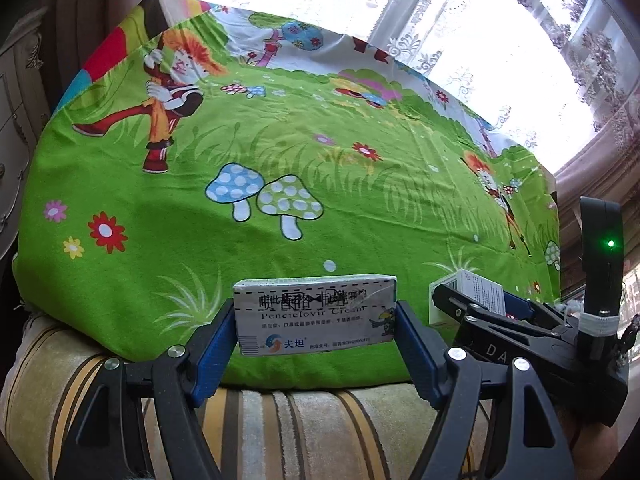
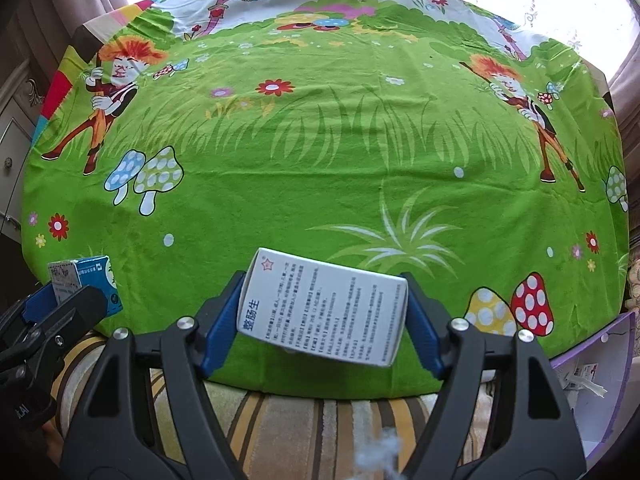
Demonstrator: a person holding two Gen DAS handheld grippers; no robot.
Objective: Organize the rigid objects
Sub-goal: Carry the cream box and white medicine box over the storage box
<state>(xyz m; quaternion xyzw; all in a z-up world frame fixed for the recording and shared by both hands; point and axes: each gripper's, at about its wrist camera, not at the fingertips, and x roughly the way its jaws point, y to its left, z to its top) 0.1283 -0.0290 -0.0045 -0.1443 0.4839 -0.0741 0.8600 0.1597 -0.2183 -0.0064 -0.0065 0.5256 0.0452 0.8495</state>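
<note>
While your left claw [image 1: 316, 334] clamps the Penciclovir cream box [image 1: 314, 314], your right claw [image 2: 322, 312] grips a white medicine box [image 2: 324, 312]; at four o'clock, the purple-edged box [image 2: 622, 364] holds small packets [image 2: 582, 378].

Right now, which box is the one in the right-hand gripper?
On the green cartoon tablecloth, look at the near edge. Between the right gripper's blue pads is a white medicine box, tilted, covered in small black print with blue characters on its end, unlike the Penciclovir Cream box.

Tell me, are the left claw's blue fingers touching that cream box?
Touching. The left wrist view shows both blue fingers pressed against the ends of the cream box, no gap visible.
</note>
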